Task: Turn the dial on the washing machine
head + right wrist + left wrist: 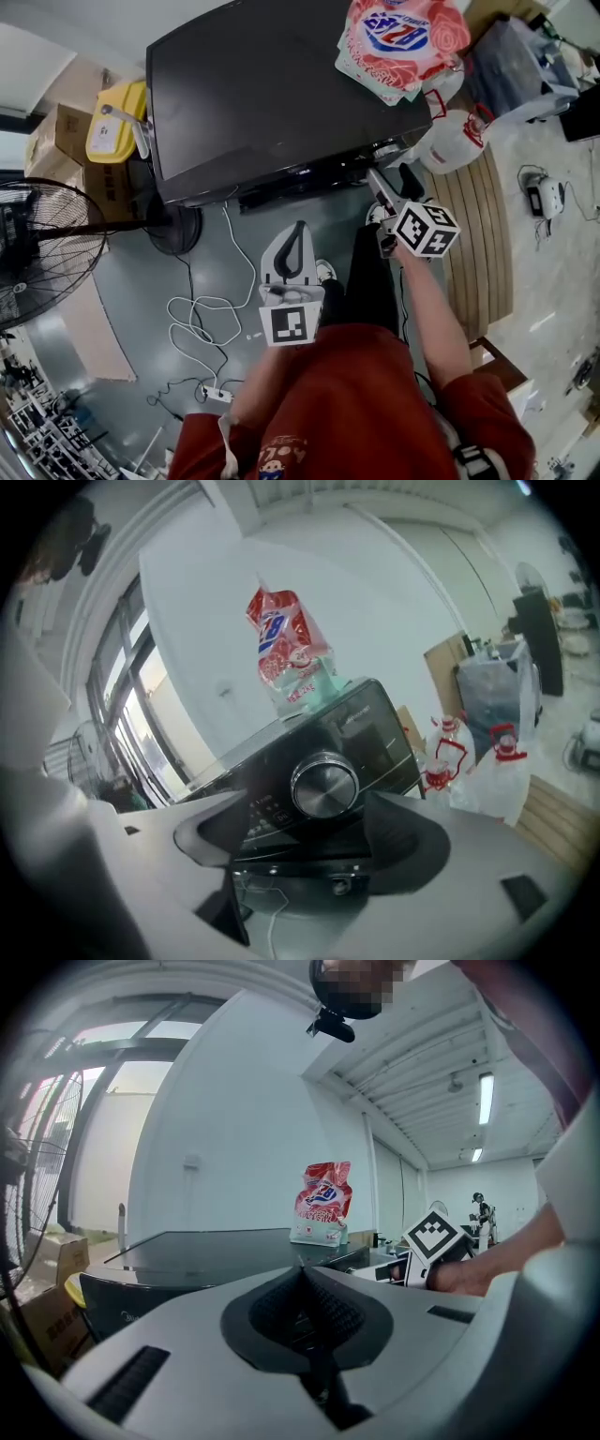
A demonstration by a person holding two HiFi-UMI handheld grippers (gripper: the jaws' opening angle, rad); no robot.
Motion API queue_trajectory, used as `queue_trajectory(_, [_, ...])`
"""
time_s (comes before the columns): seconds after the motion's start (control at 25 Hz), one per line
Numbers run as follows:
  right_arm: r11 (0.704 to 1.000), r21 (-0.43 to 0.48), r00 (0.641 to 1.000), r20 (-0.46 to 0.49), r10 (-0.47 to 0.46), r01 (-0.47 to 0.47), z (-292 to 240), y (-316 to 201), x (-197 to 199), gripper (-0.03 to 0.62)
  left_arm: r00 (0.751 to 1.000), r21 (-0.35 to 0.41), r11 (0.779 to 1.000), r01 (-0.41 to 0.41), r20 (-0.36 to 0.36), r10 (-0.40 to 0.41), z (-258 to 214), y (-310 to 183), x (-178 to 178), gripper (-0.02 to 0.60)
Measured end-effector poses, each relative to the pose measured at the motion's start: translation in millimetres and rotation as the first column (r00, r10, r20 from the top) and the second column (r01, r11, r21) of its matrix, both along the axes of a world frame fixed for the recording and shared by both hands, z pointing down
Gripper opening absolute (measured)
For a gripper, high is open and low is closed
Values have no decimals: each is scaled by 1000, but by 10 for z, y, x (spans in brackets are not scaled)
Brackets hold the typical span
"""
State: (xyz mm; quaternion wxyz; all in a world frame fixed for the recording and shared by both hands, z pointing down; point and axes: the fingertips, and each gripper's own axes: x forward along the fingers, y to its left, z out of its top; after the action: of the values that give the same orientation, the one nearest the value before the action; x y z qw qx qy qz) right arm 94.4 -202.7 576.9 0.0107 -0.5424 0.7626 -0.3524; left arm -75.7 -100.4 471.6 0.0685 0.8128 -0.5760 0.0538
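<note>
The black washing machine [262,84] stands in front of me, with a red detergent bag [398,37] on its lid. Its round silver dial [324,785] sits on the dark front panel [366,724], straight ahead in the right gripper view. My right gripper [305,832] is held up to the panel [389,175] with its jaws spread wide open. The dial lies in line between them, a little beyond the tips, untouched. My left gripper [299,228] hangs lower, over the floor in front of the machine. Its jaws [302,1274] are shut on nothing.
A standing fan [37,248], cardboard boxes [56,141] and a yellow container [112,122] are to the left. A white cable and power strip [202,328] lie on the floor. Clear jugs with red handles [455,136] and a wooden pallet [483,234] are to the right.
</note>
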Motion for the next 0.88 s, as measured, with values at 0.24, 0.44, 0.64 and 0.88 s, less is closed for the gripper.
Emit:
queue_trajectory(0.24, [998,42,944,-330,-26,42,-37,4,56,374,1000,-2,1000,8,0,-8,32,14,-40,9])
queue_trajectory(0.44, [989,54,821,-565,-84,138,-38,-19,24,377,1000,1,1000,14,-5,-14,45,1,-56,9])
queue_trajectory(0.64, [981,57,712,-695,-96,188,-28,-87,-4,377,1000,-4,1000,20,-7,-20,56,-19,-65,9])
queue_trajectory(0.88, [969,54,591,-800,-102,240,10,-188,-17,360,1000,-2,1000,20,4,-20,72,-41,-70,9])
